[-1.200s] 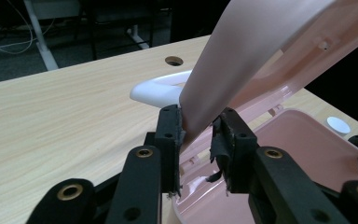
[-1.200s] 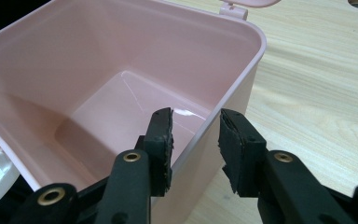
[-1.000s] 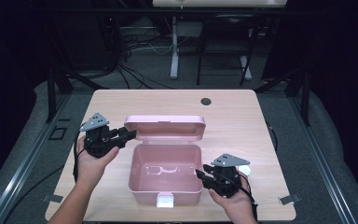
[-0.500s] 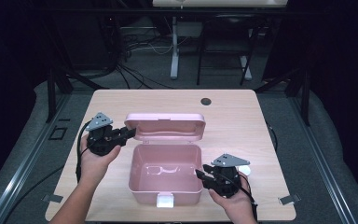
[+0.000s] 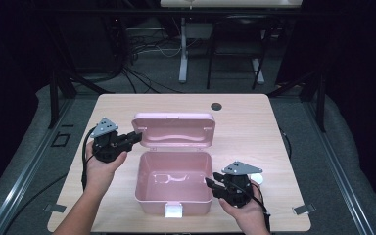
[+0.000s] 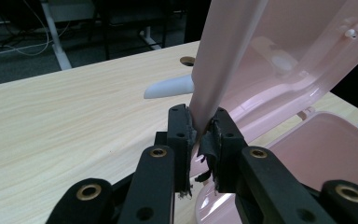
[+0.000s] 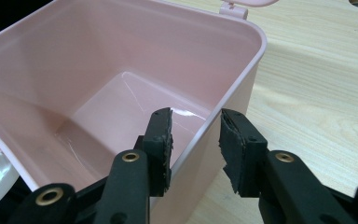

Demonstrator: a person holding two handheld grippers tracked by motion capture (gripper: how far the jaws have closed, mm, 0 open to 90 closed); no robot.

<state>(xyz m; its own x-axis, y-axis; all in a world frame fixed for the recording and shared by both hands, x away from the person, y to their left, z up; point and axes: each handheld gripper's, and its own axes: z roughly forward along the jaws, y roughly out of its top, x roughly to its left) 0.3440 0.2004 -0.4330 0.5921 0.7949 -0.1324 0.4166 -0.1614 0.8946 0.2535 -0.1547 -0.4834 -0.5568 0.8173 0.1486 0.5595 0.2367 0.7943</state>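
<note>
Pink box (image 5: pixel 174 182): sits at the near middle of my wooden table (image 5: pixel 254 127), lid open, its white latch (image 5: pixel 174 210) facing me at the front edge.
Right gripper (image 5: pixel 214 186): my right hand holds it low at the box's near right corner, pointing left across the table; the jaws straddle the right wall (image 7: pixel 223 102), one inside the box, one outside. The pads stand apart from the wall, so nothing is clamped.
Left gripper (image 5: pixel 136 137): my left hand reaches in from the near left, wrist level, jaws pointing right; they have just been closing and now pinch the left edge of the lid (image 6: pixel 223 60).
Lid: stands tilted back behind the box, hinged along its far rim.
Open room: bare tabletop left of the box, to its right, and behind the lid up to the round cable hole (image 5: pixel 216 106) near the far edge.
</note>
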